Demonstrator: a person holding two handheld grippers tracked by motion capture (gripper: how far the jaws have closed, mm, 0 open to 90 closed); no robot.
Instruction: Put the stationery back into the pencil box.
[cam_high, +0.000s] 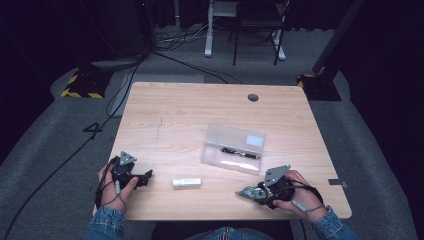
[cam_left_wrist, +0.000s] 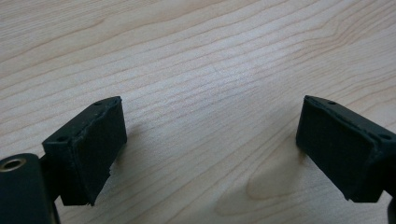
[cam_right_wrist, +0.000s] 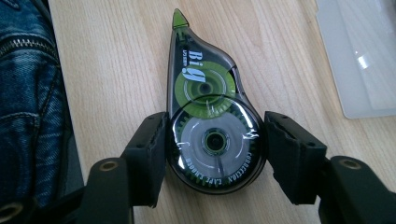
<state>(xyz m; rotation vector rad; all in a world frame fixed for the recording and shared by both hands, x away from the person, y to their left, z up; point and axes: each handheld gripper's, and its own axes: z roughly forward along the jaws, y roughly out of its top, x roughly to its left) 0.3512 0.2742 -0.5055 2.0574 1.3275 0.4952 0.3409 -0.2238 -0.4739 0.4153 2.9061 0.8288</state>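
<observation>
Right hand-held gripper (cam_right_wrist: 215, 140) clamps the smoky-green teardrop plastic correction-tape dispenser (cam_right_wrist: 210, 126) on the wooden desk (cam_high: 175, 115); 1 black pen (cam_high: 240, 152) already boxed. Left hand-held gripper (cam_left_wrist: 210, 140) gapes empty.

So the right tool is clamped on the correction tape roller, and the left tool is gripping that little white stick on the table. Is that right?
Not quite. The left tool grips nothing: the left gripper view shows its jaws wide apart over bare table. The white stick lies loose between the hands in the high view. The right tool is indeed clamped on the correction tape roller.
</observation>
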